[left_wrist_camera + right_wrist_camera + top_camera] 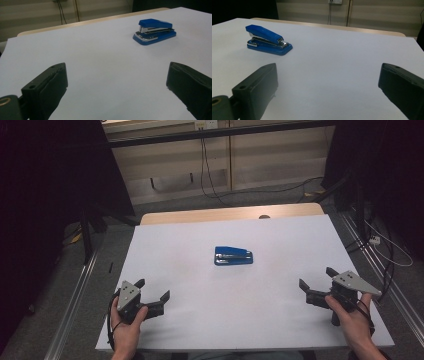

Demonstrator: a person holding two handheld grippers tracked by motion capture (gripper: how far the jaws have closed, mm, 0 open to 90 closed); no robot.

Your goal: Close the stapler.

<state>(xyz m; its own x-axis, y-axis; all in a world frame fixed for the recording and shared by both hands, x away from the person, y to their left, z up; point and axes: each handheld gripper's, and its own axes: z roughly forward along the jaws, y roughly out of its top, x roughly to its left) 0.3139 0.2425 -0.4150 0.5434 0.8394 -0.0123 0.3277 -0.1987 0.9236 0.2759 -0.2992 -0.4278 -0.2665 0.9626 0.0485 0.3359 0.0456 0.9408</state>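
Note:
A blue stapler (pixel 233 255) with a silver metal magazine lies flat in the middle of the white table (pixel 200 330). My left gripper (pixel 152 290) rests open near the table's front left corner, held by a hand. My right gripper (pixel 318 277) stands open near the front right edge, also in a hand. Both are well apart from the stapler. In the left gripper view the stapler (pixel 154 31) lies ahead and to the right of the wide-set jaws. In the right gripper view the stapler (pixel 268 40) lies ahead and to the left. Nothing sits between either pair of jaws.
A strip of bare wood (pixel 230 213) runs along the table's far edge. Beyond it cables (pixel 210 175) hang by a light wall. Dark curtains flank both sides, and metal rails (pixel 75 295) run along the floor beside the table.

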